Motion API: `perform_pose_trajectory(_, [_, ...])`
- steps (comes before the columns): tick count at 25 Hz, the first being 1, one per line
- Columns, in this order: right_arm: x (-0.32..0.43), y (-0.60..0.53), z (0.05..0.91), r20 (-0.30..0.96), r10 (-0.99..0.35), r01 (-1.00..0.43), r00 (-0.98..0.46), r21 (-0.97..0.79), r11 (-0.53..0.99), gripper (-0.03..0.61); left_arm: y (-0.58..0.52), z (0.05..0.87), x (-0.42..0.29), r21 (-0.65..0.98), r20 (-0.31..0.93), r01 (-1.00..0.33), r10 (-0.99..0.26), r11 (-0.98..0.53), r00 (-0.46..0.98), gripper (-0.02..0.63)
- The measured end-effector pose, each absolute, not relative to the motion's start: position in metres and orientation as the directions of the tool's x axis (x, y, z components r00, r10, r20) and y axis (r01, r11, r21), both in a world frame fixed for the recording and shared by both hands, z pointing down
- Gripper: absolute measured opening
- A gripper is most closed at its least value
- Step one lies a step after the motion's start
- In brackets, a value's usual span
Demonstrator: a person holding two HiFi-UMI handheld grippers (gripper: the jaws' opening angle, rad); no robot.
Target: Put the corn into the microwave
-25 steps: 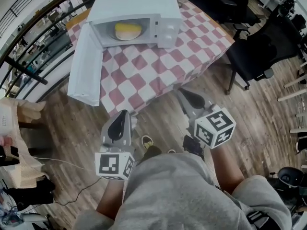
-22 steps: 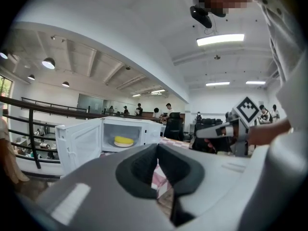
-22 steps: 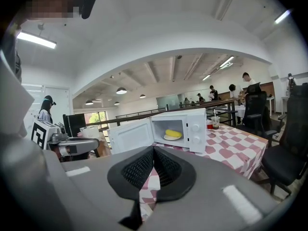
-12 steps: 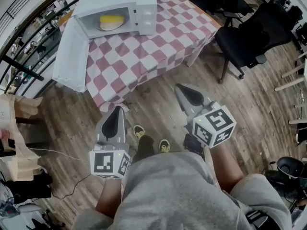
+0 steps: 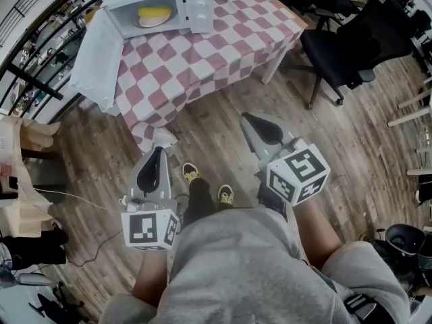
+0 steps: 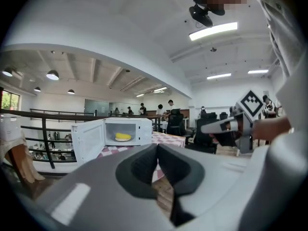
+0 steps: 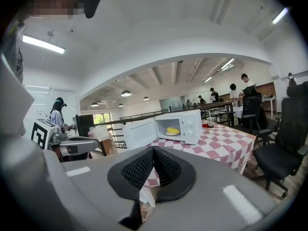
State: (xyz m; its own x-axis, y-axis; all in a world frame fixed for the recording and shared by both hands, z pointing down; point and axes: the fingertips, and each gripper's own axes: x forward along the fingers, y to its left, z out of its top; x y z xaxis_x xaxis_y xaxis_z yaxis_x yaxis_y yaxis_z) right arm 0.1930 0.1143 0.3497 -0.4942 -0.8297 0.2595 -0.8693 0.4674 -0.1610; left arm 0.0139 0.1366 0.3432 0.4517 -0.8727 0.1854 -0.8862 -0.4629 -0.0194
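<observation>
Now the corn (image 5: 154, 13) lies inside the open microwave (image 5: 196, 9) on the desk (image 5: 223, 46). Left hand-held gripper (image 5: 159, 152) and right hand-held gripper (image 5: 248, 117) are both closed, empty.

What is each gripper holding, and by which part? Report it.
Nothing. The left gripper and the right gripper are both shut and empty; the corn lies inside the open microwave.

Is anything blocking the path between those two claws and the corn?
Nothing visible does. The corn lies inside the microwave, its door swung wide open. Between it and the left claw and right claw are only floor and checkered tabletop.
</observation>
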Motion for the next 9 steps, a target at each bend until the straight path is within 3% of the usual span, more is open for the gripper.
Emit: perform_pose_trajectory(9, [0.190,0.134,0.351,0.243,-0.827,-0.862,-0.507,-0.151,0.484,0.000,0.160,0.342,0.012,-0.025,0.185,-0.888,-0.875,-0.460,0.448,0.011])
